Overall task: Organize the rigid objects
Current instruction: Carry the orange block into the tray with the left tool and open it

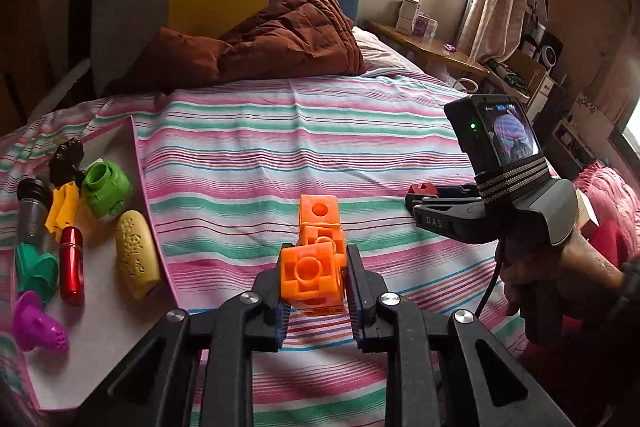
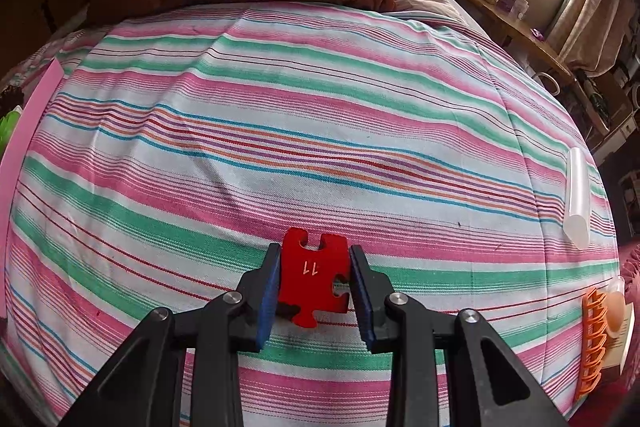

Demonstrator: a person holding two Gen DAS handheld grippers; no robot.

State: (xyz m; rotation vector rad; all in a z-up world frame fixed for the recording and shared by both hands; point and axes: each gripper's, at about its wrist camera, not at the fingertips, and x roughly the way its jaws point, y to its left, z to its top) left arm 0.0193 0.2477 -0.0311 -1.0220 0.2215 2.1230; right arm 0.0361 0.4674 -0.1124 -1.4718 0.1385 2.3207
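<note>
My left gripper (image 1: 314, 273) is shut on an orange piece of linked cubes (image 1: 316, 255) and holds it above the striped bedspread (image 1: 248, 147). My right gripper (image 2: 314, 279) is shut on a red jigsaw piece marked 11 (image 2: 314, 273), low over the bedspread (image 2: 280, 107). The right gripper also shows in the left wrist view (image 1: 424, 193), to the right of the cubes, with the red piece at its tip. A white board (image 1: 100, 315) at the left holds a yellow cap (image 1: 136, 255), a red tube (image 1: 72, 265), a green part (image 1: 106, 189) and several other small objects.
A brown quilt (image 1: 272, 39) lies at the head of the bed. A clear tube (image 2: 578, 197) and an orange comb-like part (image 2: 592, 343) lie at the bed's right edge. A wooden shelf (image 1: 432, 47) with boxes stands beyond it. The board's pink edge (image 2: 24, 147) shows at left.
</note>
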